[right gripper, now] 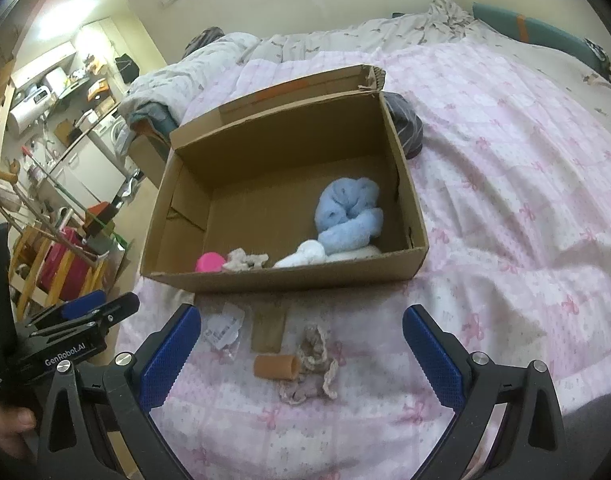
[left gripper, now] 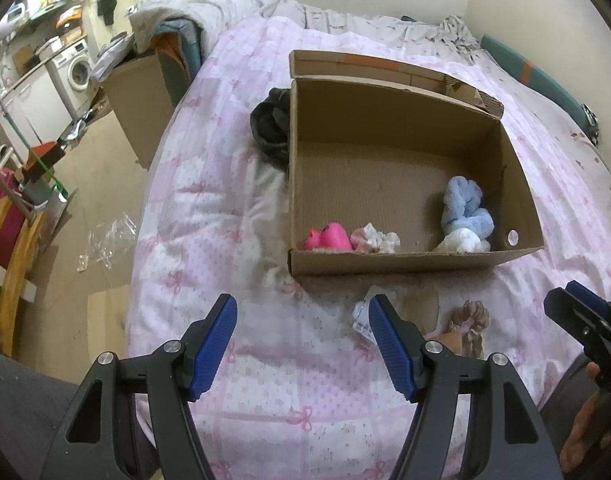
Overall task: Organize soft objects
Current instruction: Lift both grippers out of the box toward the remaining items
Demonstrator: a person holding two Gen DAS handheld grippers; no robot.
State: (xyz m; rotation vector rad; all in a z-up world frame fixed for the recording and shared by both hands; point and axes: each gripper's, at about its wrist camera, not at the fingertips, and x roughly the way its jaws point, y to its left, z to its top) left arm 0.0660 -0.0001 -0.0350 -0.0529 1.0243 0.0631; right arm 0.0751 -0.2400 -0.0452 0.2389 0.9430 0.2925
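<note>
A crumpled beige lace scrunchie [right gripper: 311, 364] is seen on the pink bed [right gripper: 505, 240], before the cardboard box [right gripper: 281, 280]. Both the left gripper [left gripper: 303, 346] and right gripper [right gripper: 301, 354] are held spread, empty.

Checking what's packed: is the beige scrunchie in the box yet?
Out. The beige scrunchie lies on the bedspread before the cardboard box.

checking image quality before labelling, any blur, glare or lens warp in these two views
Left wrist view: strong fisheye bending, dark vignette corners, cardboard box sharp, soft even light, no glare. Right wrist view: same warp, bright washed-out patch upper left, the crocheted scrunchie fairly clear, no motion blur.
</note>
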